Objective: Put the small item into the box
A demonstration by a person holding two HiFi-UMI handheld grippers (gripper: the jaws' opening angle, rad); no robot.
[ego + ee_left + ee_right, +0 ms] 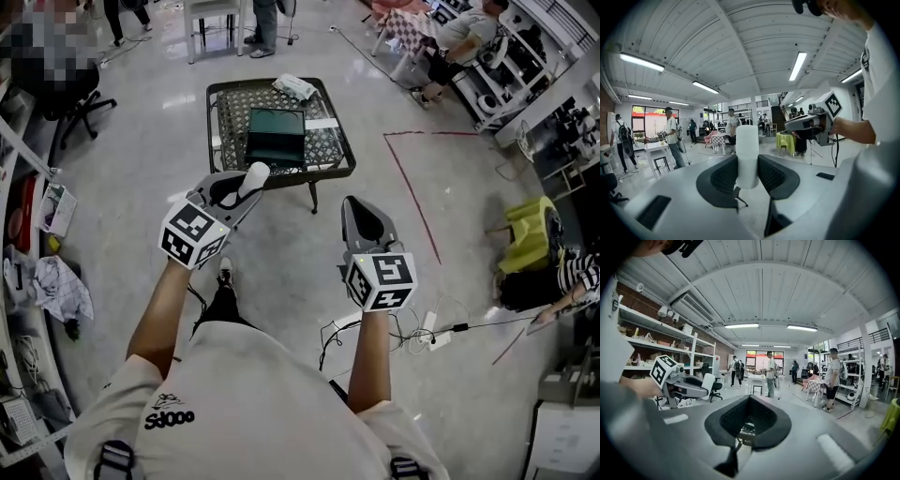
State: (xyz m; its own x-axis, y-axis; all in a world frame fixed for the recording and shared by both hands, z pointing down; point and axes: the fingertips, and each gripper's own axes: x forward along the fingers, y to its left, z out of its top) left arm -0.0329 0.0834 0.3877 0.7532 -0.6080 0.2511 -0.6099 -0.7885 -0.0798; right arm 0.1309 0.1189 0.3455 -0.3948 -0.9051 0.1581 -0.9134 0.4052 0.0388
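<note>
My left gripper (246, 184) is shut on a small white cylinder (254, 177), which stands upright between the dark pads (723, 177) in the left gripper view (747, 157). The box (276, 137), dark green and open, lies on a low wicker table (225, 103) ahead of both grippers, some way off across the floor. My right gripper (354, 203) is held level beside the left one, its jaws meeting at the tips with nothing between them (749, 400). The right gripper view shows the left gripper (689, 388) with the white cylinder (708, 383).
A white packet (298, 86) lies at the table's far edge. An office chair (70, 98) stands at the left, and clutter lines the left wall. Red tape (412, 197) marks the floor to the right. Cables and a power strip (437, 339) lie near my feet. Several people stand further off.
</note>
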